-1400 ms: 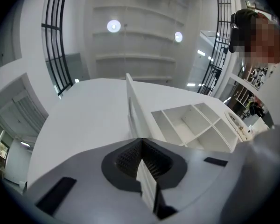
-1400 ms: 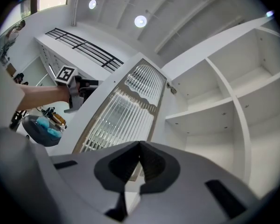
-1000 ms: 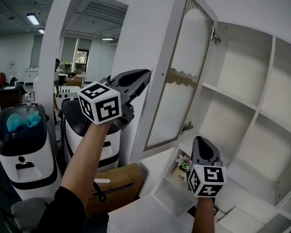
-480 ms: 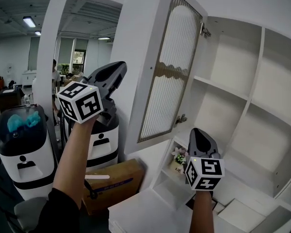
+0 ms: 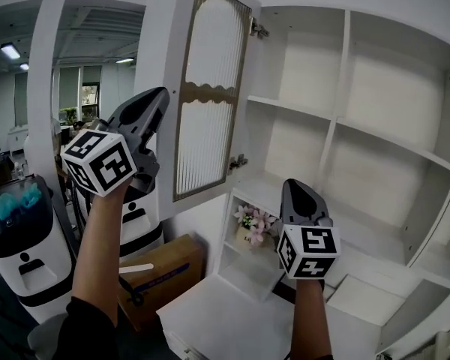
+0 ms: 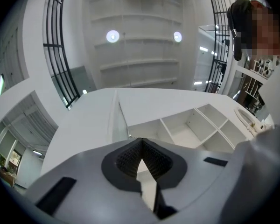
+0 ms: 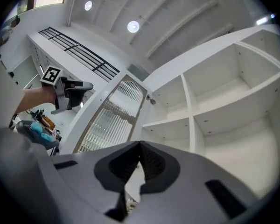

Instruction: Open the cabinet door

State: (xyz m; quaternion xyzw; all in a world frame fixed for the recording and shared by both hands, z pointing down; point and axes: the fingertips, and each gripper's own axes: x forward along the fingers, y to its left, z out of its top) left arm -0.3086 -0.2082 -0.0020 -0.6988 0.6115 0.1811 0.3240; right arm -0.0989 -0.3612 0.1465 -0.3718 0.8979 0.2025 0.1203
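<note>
The white cabinet door (image 5: 210, 88) with a ribbed glass panel stands swung wide open on its hinges (image 5: 238, 161). My left gripper (image 5: 157, 100) is raised just left of the door's free edge, shut and empty, apart from the door. My right gripper (image 5: 292, 187) points up in front of the open shelves (image 5: 337, 126), shut with nothing in it. In the left gripper view the pads (image 6: 130, 155) meet, with the door (image 6: 115, 122) edge-on beyond. The right gripper view shows its own jaws (image 7: 140, 147) together, the door (image 7: 116, 111) and the left gripper (image 7: 67, 90).
A small pot of pink flowers (image 5: 251, 220) sits on the lowest shelf. A cardboard box (image 5: 161, 272) lies on the floor under the door. White machines (image 5: 19, 231) stand at the left. A white counter (image 5: 232, 321) runs below the cabinet.
The left gripper has come off the door's edge and drawn back to the left. The door stands wider open. The right gripper has shifted left along the shelves.
</note>
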